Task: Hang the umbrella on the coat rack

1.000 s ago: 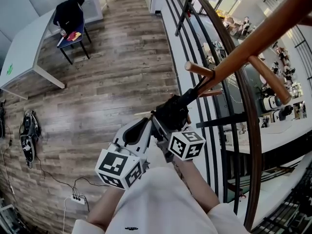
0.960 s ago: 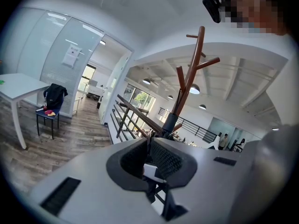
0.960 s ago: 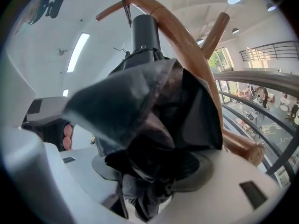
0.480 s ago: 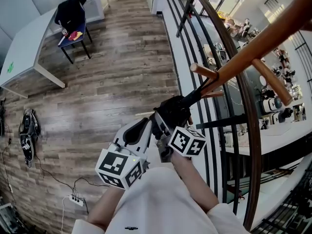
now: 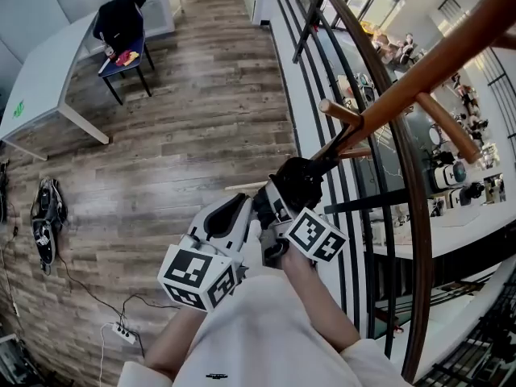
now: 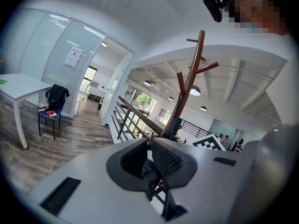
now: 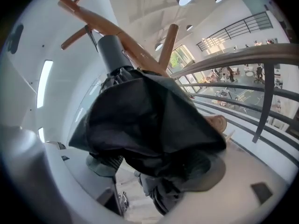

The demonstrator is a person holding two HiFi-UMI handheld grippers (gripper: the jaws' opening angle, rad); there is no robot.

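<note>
Two grippers work folded black fabric umbrella (image 5: 294, 185), raised against slanted brown wooden coat rack (image 5: 419, 63), grey handle (image 7: 112, 52) just under short wooden peg (image 5: 339, 111). Left gripper (image 6: 148, 158) fingers clenched on dark fold of it. Right gripper (image 7: 154, 171) fingers have just been opening, now spread wide, bundle lying slack between. Can't tell whether it hangs from peg yet. I'd hold left pinch until peg clearly bears weight, then back out slowly.

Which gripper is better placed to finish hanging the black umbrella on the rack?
Likely right gripper: the black folded umbrella sits between its jaws, which have just been opening, beside the wooden coat rack's peg; left gripper sits behind.
</note>
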